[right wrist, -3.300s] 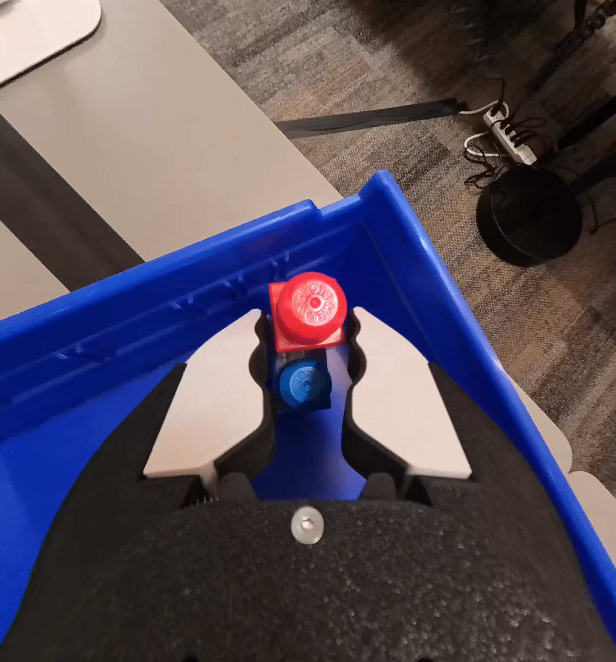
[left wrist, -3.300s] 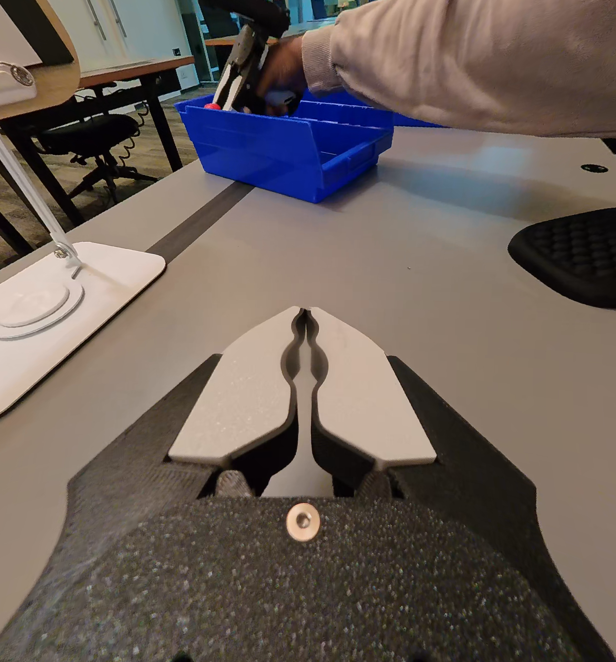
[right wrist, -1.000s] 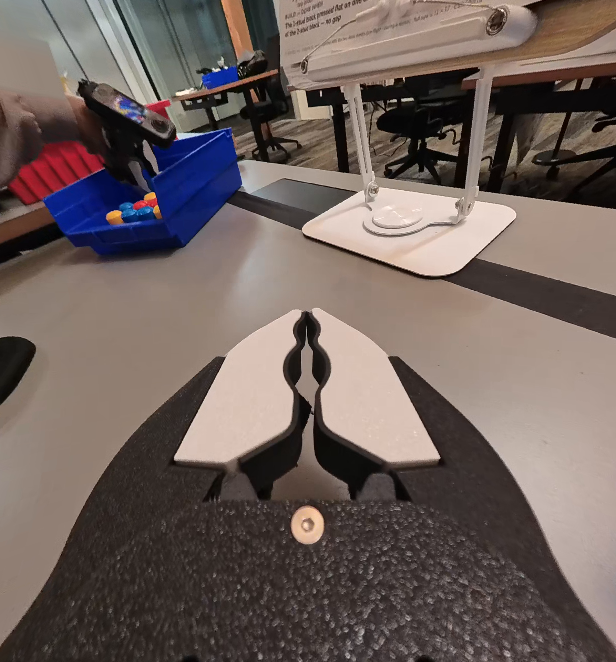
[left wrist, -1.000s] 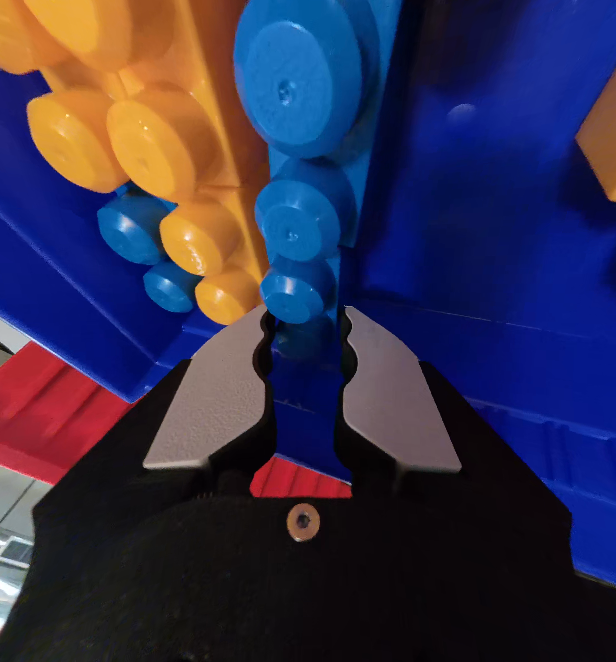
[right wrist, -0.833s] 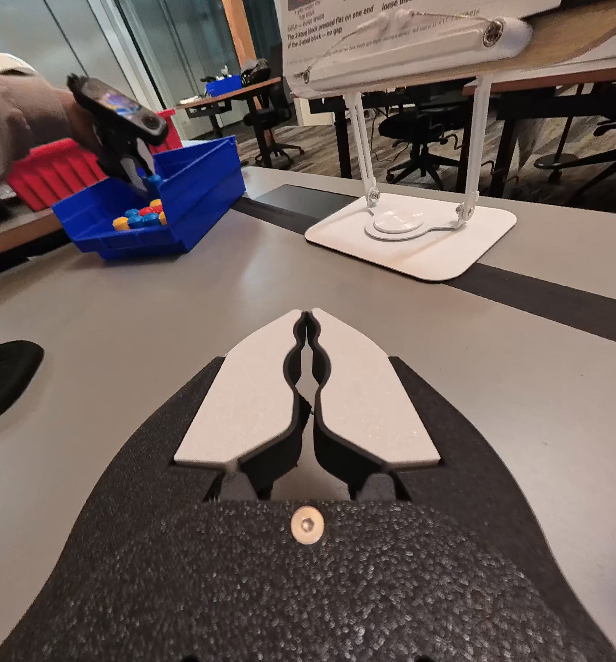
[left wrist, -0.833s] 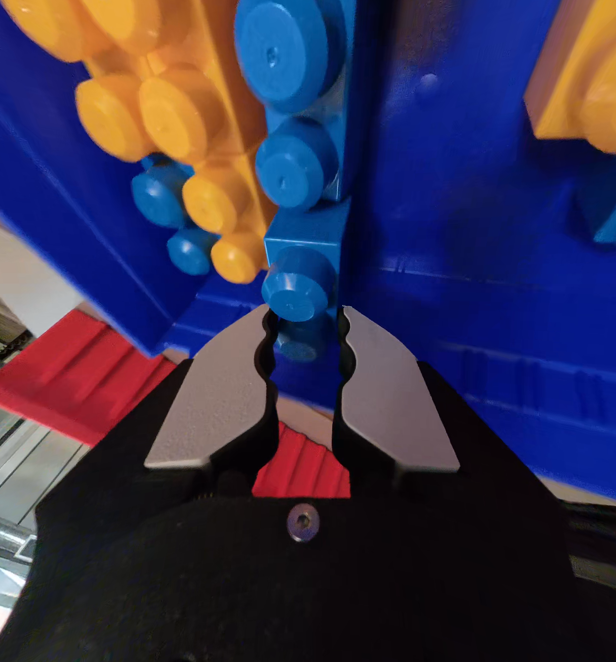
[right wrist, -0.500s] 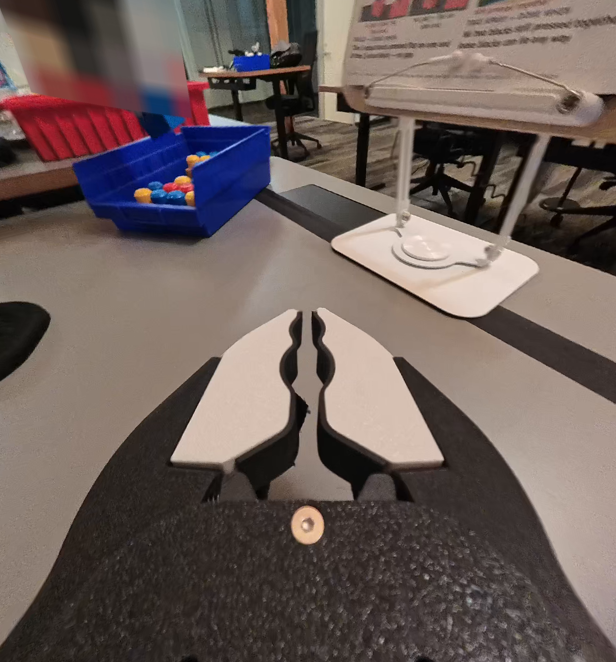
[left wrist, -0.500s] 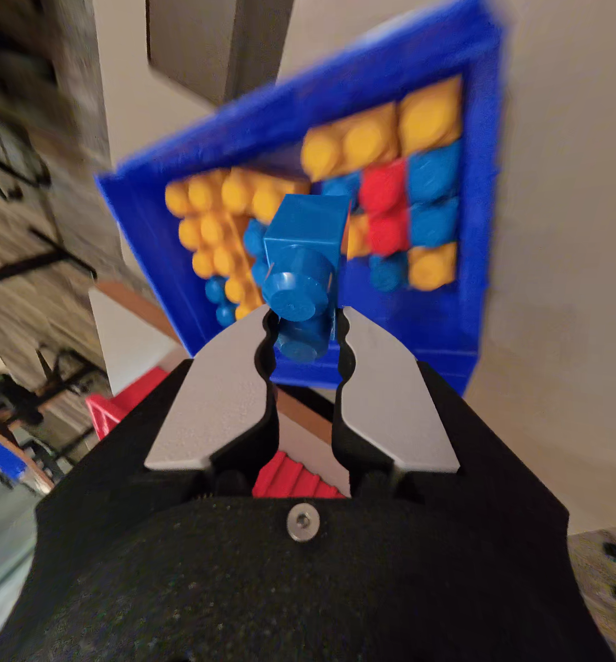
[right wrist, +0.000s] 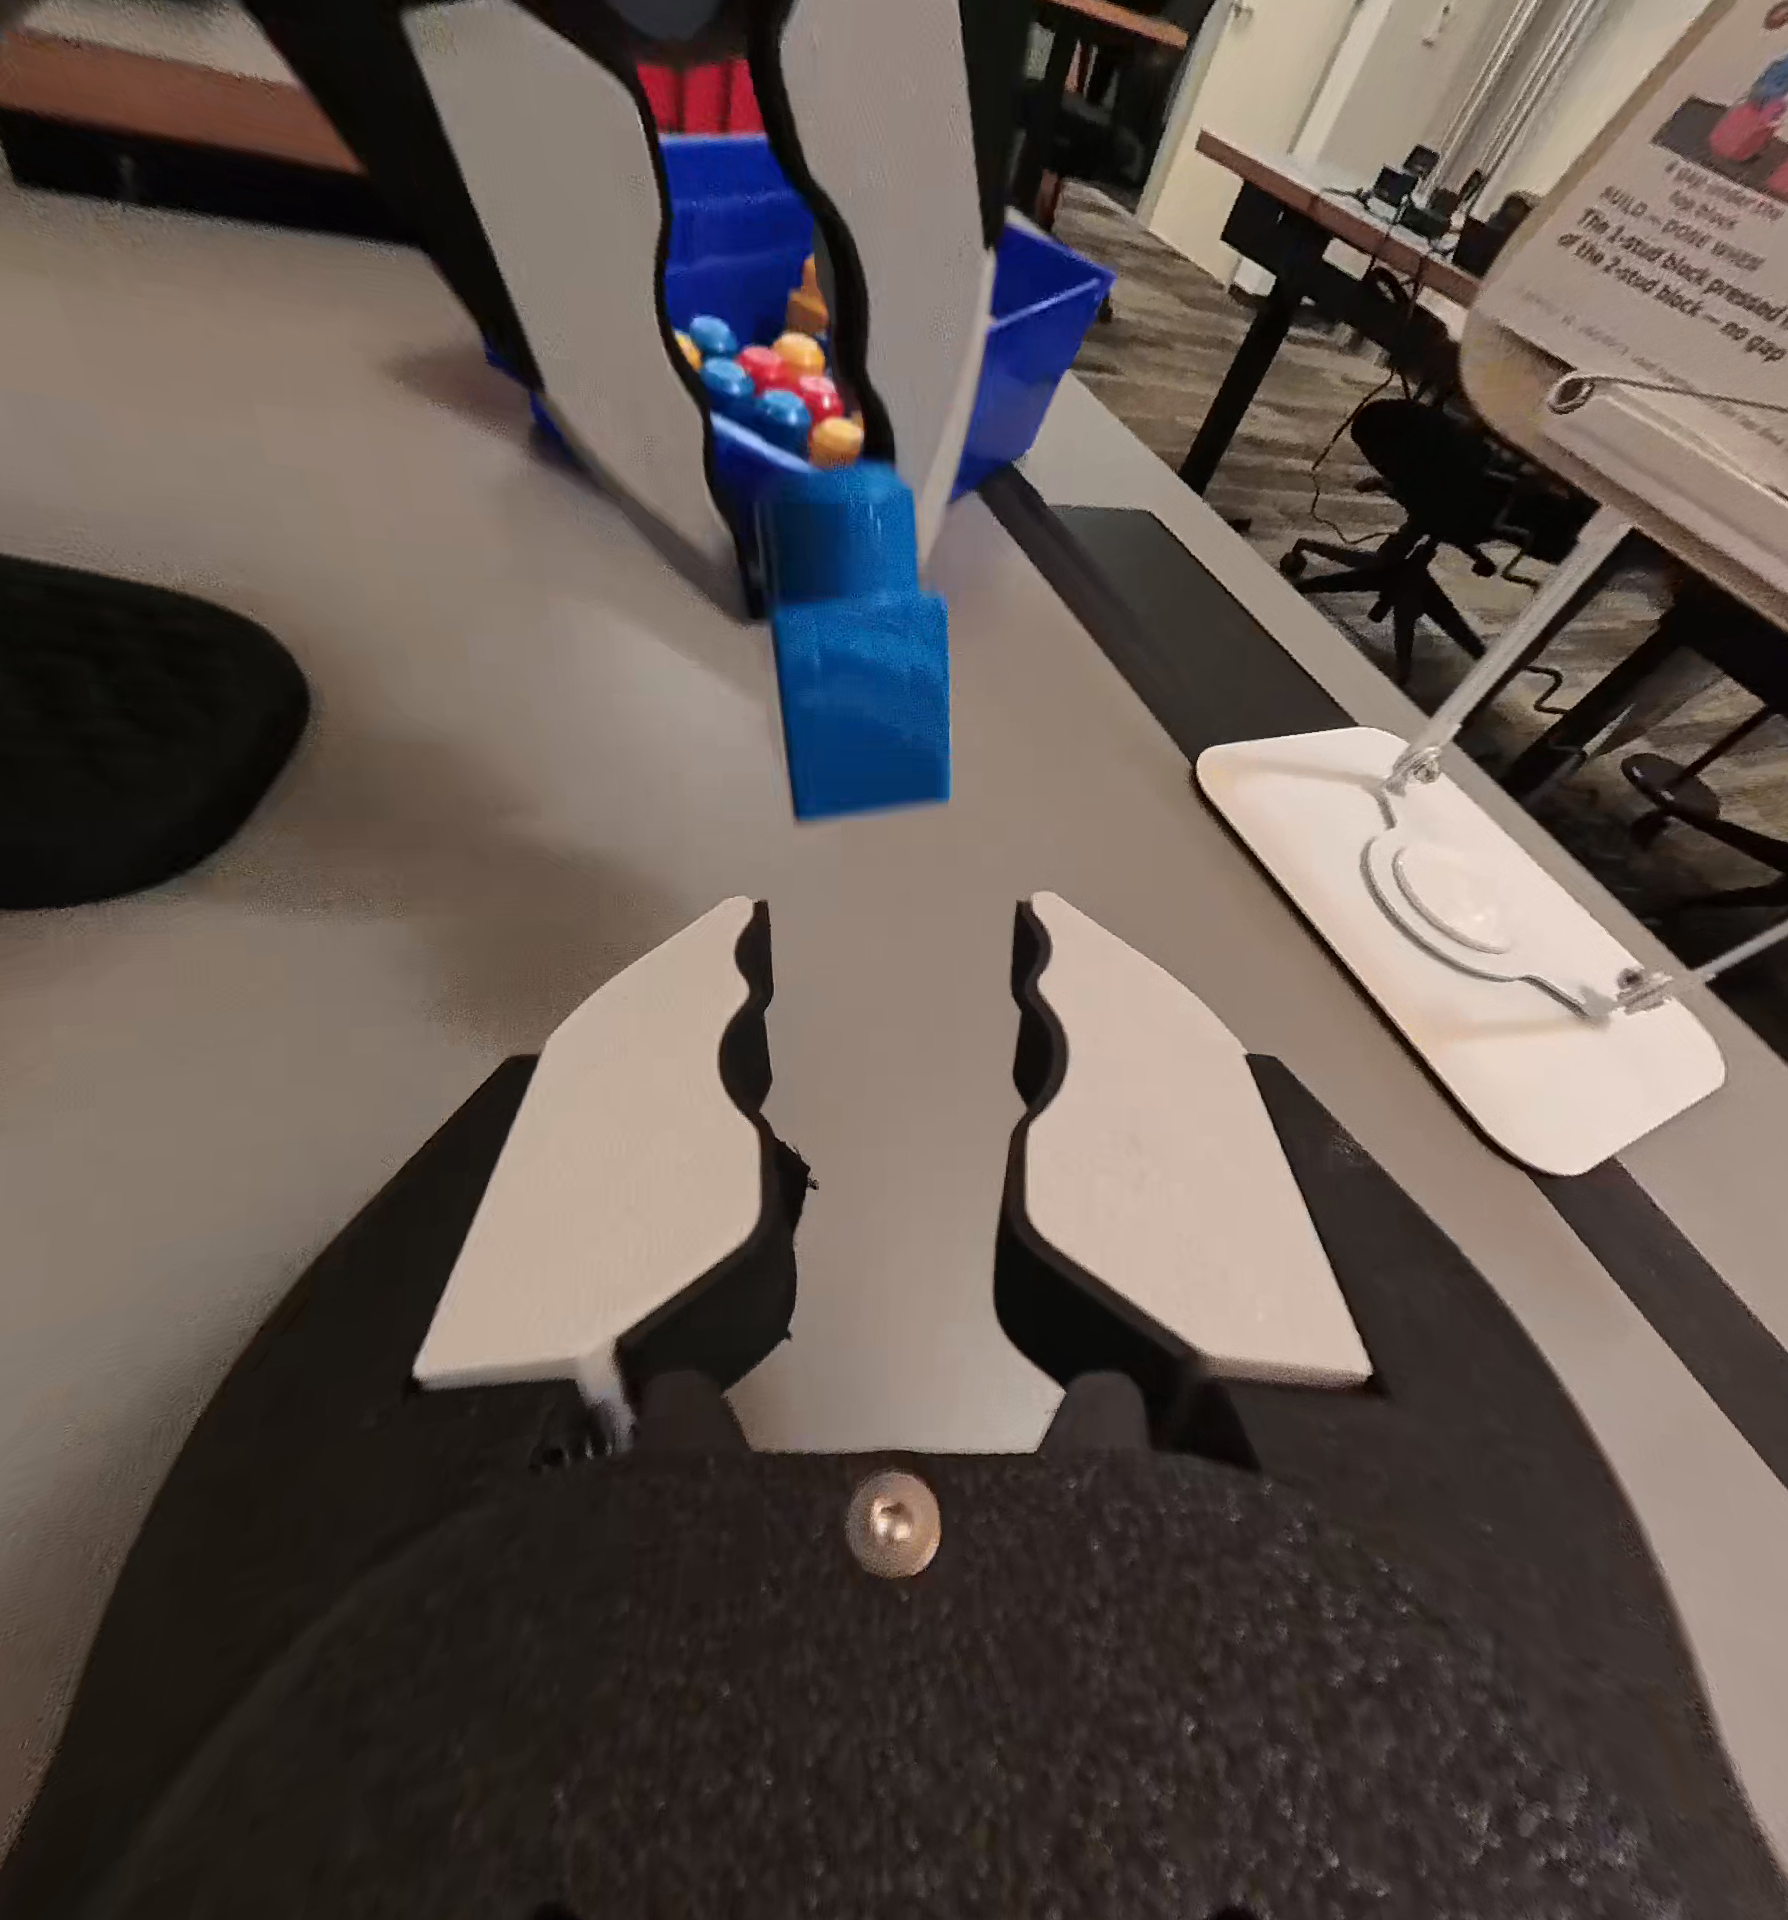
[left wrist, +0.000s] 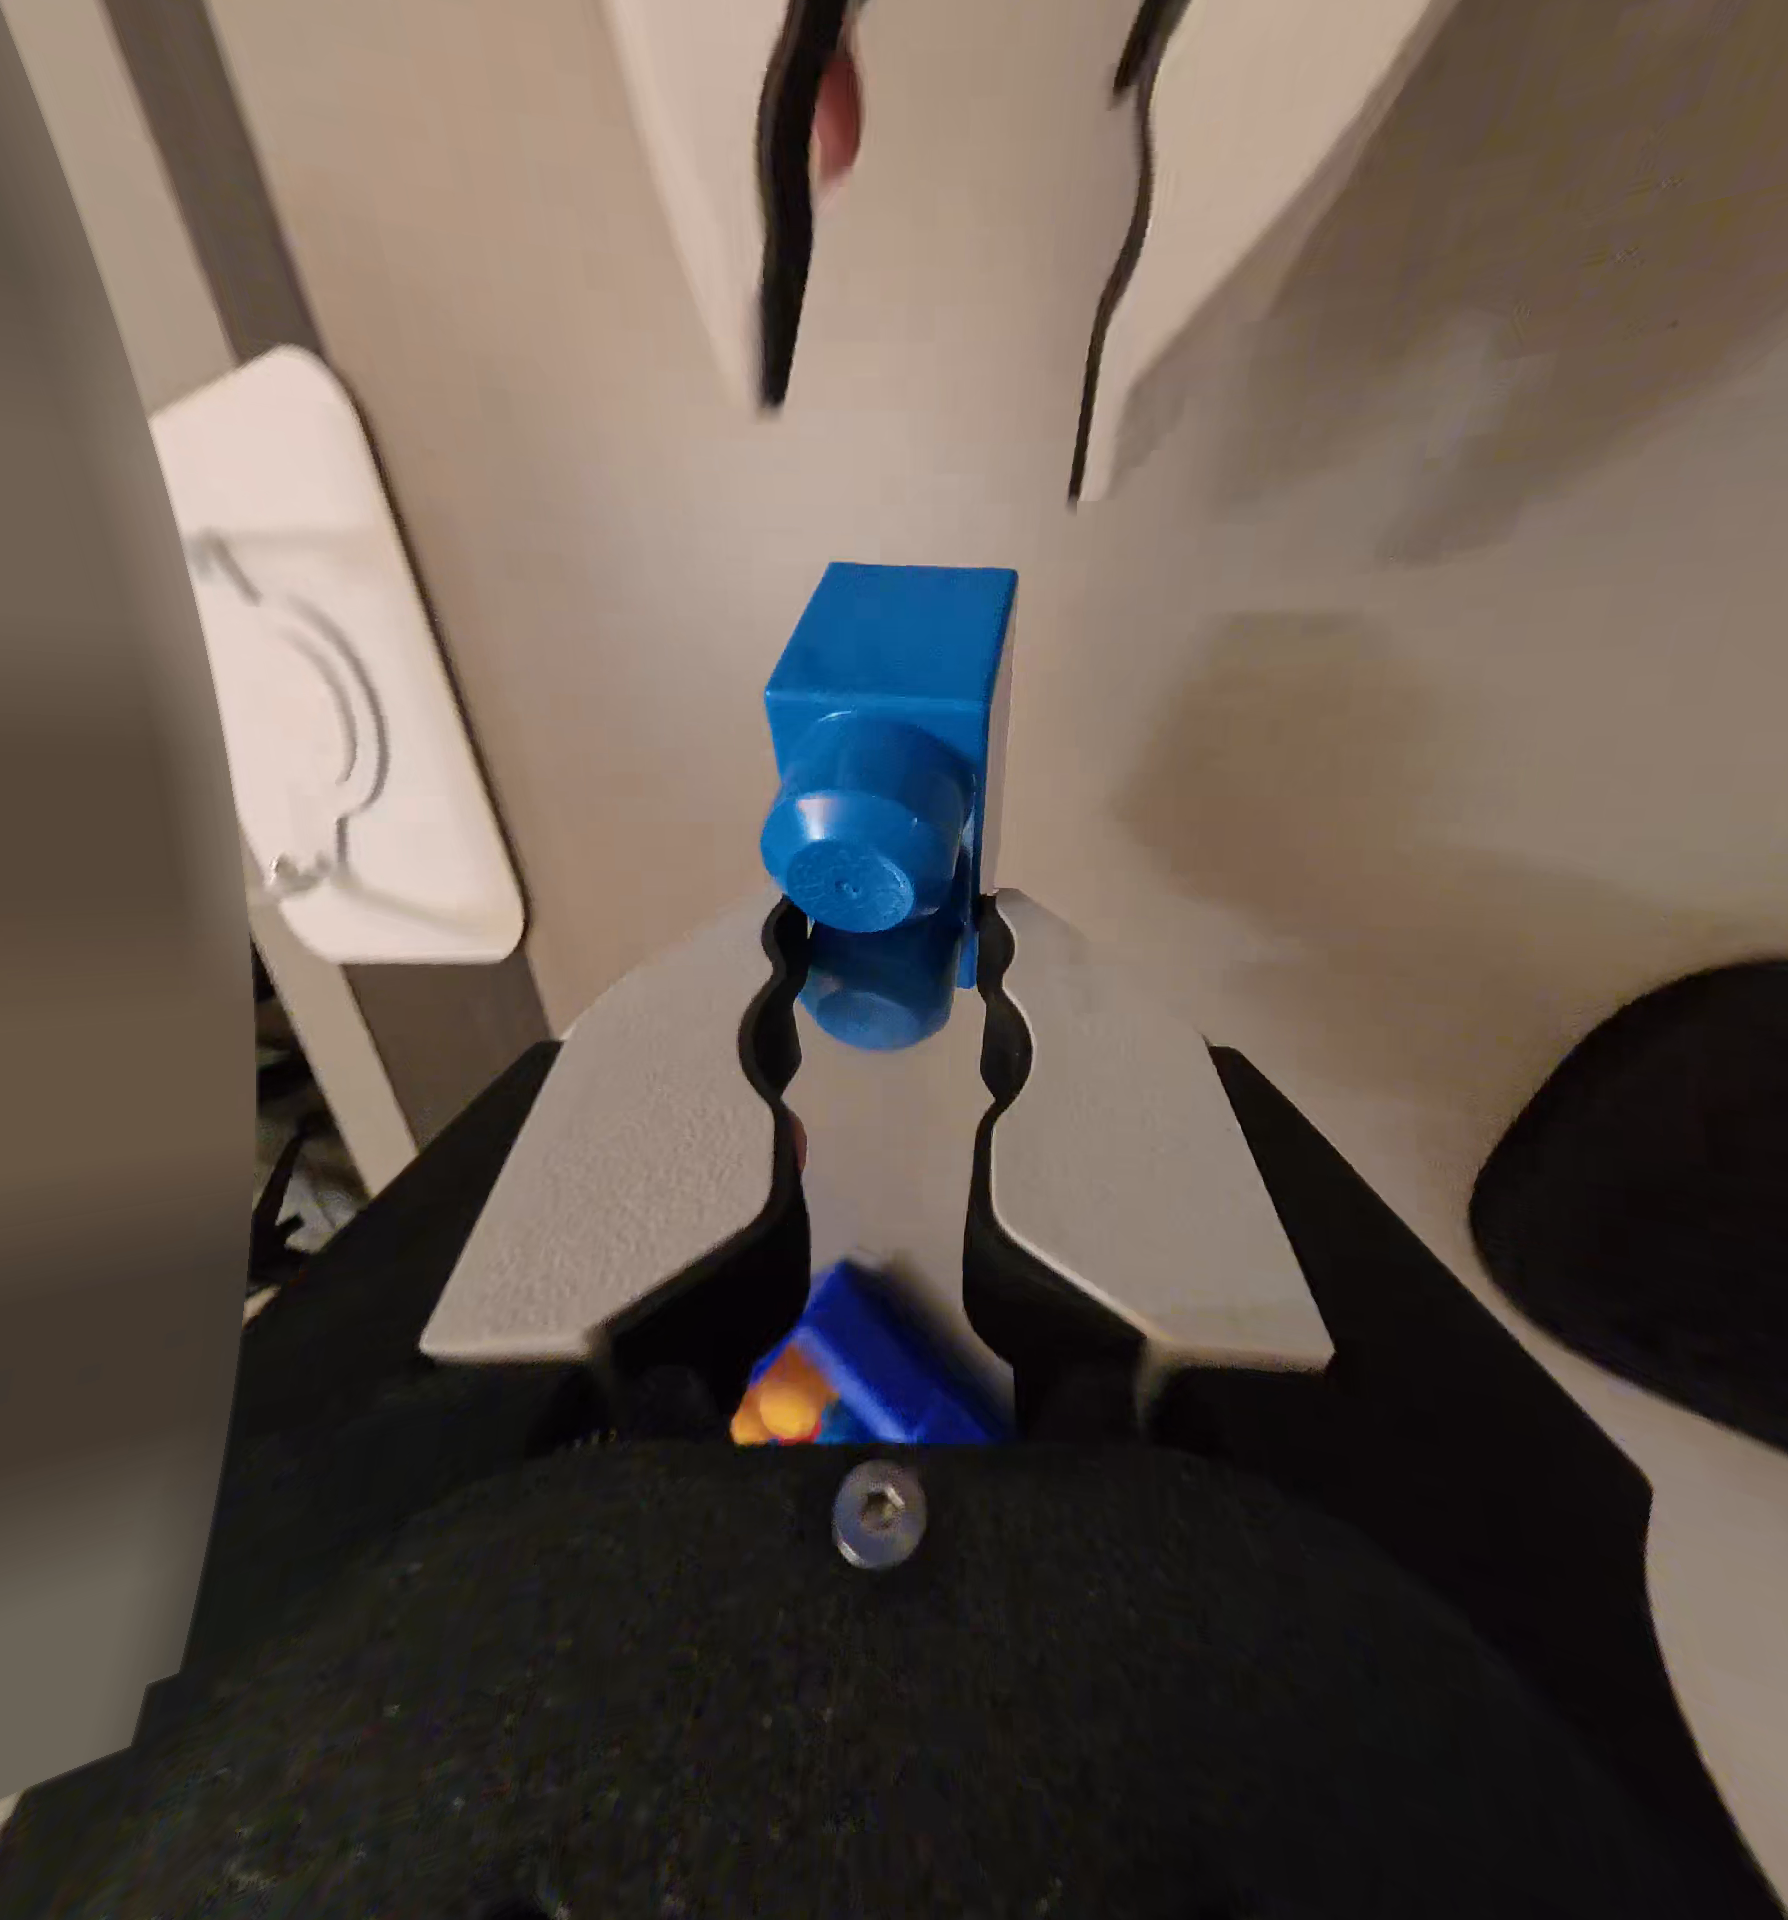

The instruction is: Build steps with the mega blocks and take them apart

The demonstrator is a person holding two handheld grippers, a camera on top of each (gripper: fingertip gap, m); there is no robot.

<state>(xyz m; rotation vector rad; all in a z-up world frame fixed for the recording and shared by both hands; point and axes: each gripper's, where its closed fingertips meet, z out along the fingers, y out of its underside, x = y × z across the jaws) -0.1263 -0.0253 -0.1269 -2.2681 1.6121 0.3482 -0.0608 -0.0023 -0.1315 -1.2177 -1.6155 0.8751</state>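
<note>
**Blue block carried out of the bin, gripper to gripper**

Since the frame half a second back, you have swung your left gripper away from the blue bin and out over the grey counter, and your right gripper has parted its jaws, which stood nearly together then.

Your left gripper is clamped on the blue two-stud block. The fingertips pinch the nearer end, around the lower stud, while the far end and the second stud stick out past the tips. From the right wrist view the same block hangs from those fingers above the counter, its bottom end pointing toward your right gripper.

Your right gripper is spread wide with nothing between the fingers. The block sits just beyond its tips, in line with the gap but not touching either finger. In the left wrist view you can see the right gripper's pale fingers at the top of the frame, blurred by motion.

Behind the left gripper, the bin stands on the counter with blue, red and yellow blocks inside. A black pad lies on the counter to the left, and a white stand base to the right, beside a dark strip running across the counter.
</note>
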